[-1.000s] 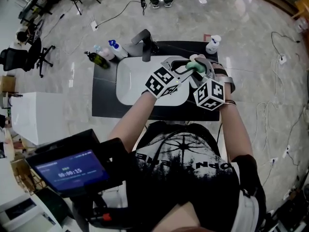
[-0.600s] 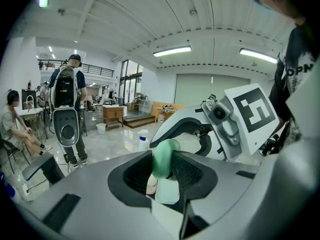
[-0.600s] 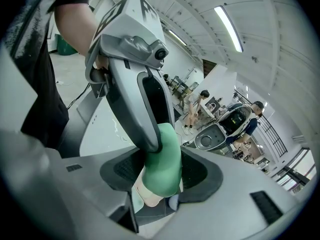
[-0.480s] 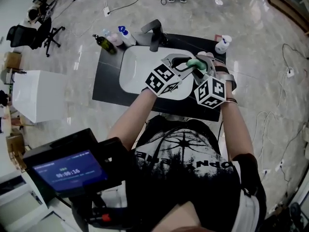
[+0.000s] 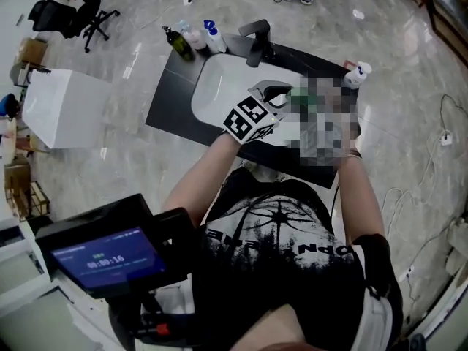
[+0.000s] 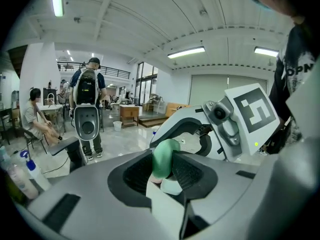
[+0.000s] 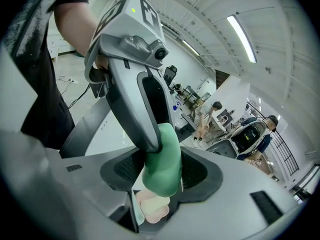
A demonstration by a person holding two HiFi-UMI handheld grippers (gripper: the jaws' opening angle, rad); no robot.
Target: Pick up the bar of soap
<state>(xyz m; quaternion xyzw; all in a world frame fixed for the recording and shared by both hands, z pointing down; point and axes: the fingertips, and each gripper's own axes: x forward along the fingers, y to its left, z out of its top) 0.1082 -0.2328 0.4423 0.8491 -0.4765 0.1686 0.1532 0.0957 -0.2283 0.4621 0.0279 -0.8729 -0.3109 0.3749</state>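
Both claws are on the bar of soap point(image 7: 164, 156) together. My right claw point(image 7: 159, 176) has its jaws fairly wide, with the green bar upright between the pads and filling the gap. My left claw point(image 6: 165, 174) grips the same bar from the other side at a narrower spread, pinching it across its thin side. In the right gripper view, one left finger point(image 7: 150, 114) comes down from the upper left and lies against the top of the bar. Something pale sits just under the soap, and I cannot tell what it is.

In the head view, the soap is held up over the right part of the white sink point(image 5: 216, 86), clear of the black surface point(image 5: 170, 97). Nothing stands between the claws and the basin. The faucet point(image 5: 257, 39) is at the far rim. A dark bottle point(image 5: 179, 44) and two spray bottles point(image 5: 208, 35) stand at the far left corner, and a white bottle point(image 5: 357, 73) stands at the far right corner.

My left forearm point(image 5: 199, 178) reaches up and to the right. My right forearm point(image 5: 360, 196) runs straight away from me, so the two claws meet nose to nose. Beyond them, a person with a backpack point(image 6: 87, 89) stands on the floor.
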